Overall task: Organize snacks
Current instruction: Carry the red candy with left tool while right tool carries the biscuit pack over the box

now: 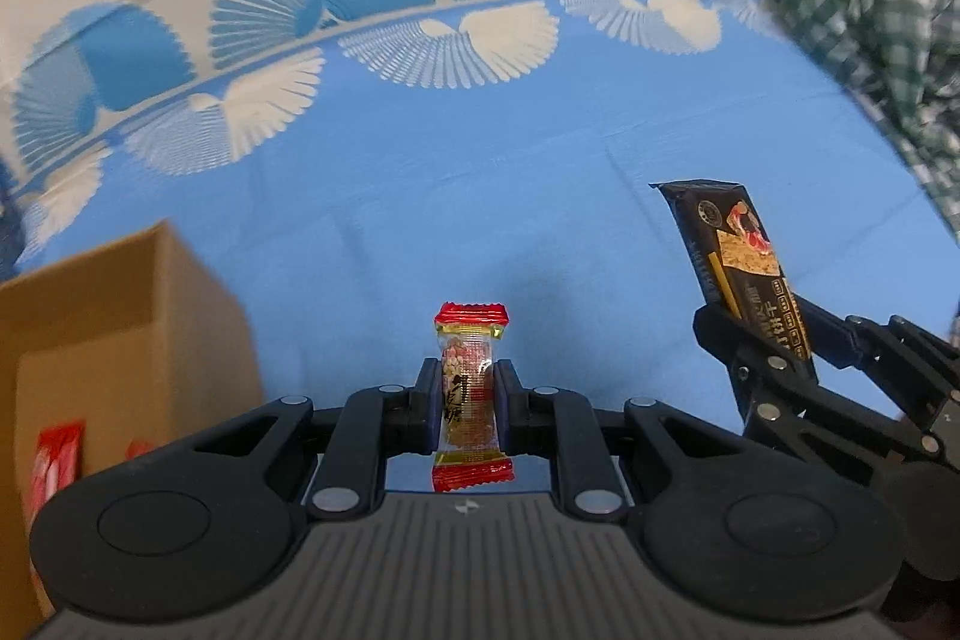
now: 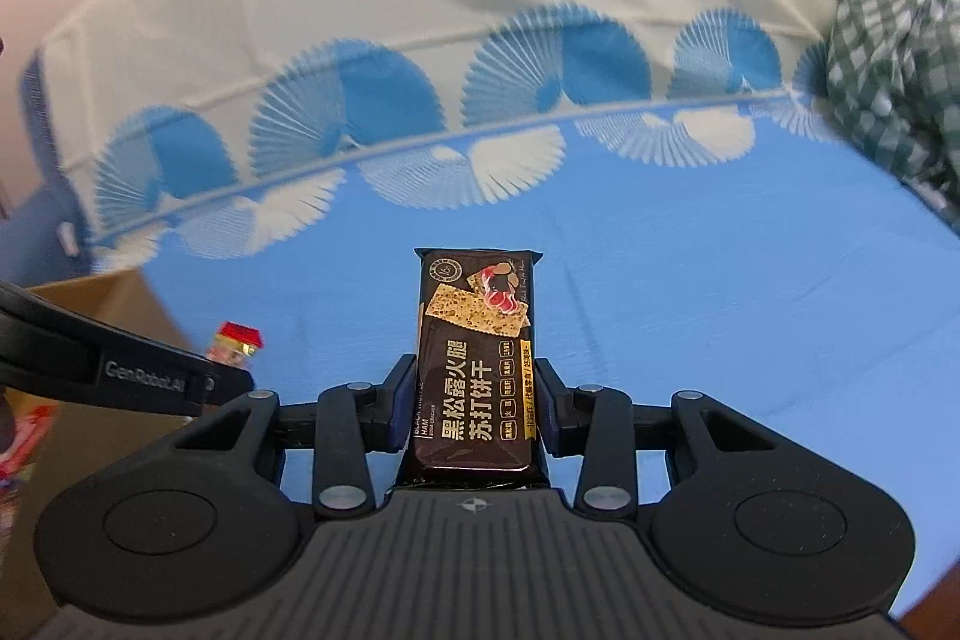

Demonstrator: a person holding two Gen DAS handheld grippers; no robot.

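Candy (image 1: pixel 470 394) sits clamped upright between the left gripper's (image 1: pixel 466 403) fingers; the right gripper (image 2: pixel 477 400) clamps the cracker pack (image 2: pixel 477 358).

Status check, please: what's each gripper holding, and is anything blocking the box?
Left hand-held gripper shut on candy. Right hand-held gripper shut on crackers. Box left, unobstructed.

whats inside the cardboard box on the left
In the left wrist view, the cardboard box holds at least two red snack packets, low against its wall. The left tongs cover the rest of the inside, so anything else there is hidden.
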